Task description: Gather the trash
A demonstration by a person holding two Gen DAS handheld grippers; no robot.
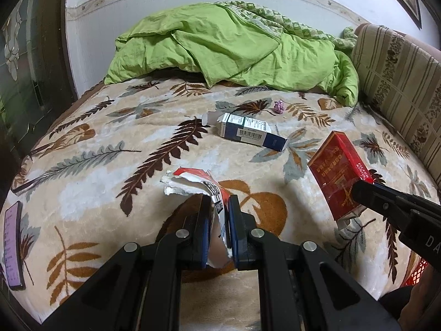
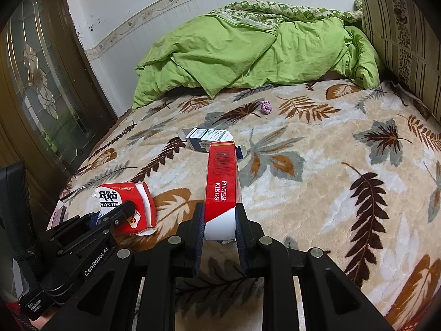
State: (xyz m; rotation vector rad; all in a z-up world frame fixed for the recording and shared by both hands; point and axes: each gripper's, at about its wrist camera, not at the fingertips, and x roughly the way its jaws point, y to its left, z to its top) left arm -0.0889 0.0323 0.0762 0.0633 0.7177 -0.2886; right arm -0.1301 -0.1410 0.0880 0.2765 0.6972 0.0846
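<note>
Two grippers: one piece of trash is held by each, above the bed (image 1: 115, 171).
Phone (image 1: 12, 242): laid at the bed's left edge, screen lit.
Left gripper (image 1: 217, 201): fingers are closed tight on a torn red-and-white packet (image 1: 193, 182), which is pinched flat between the pads.
Packet, right view (image 2: 129, 204): seen just over the blanket's left part, printed with "YANTIE".
Blue box (image 1: 245, 131): left lying on its side mid-bed, flaps open, apart from both grippers.
Purple wad (image 1: 278, 106): left beyond the box, near the green quilt (image 1: 234, 44).
Right gripper (image 2: 219, 209): fingers are narrowed onto the white end of a red carton (image 2: 222, 176), marked "FILTER KINGS", which is held tilted up off the bed.
Cushion (image 1: 399, 82): propped along the bed's right side.
</note>
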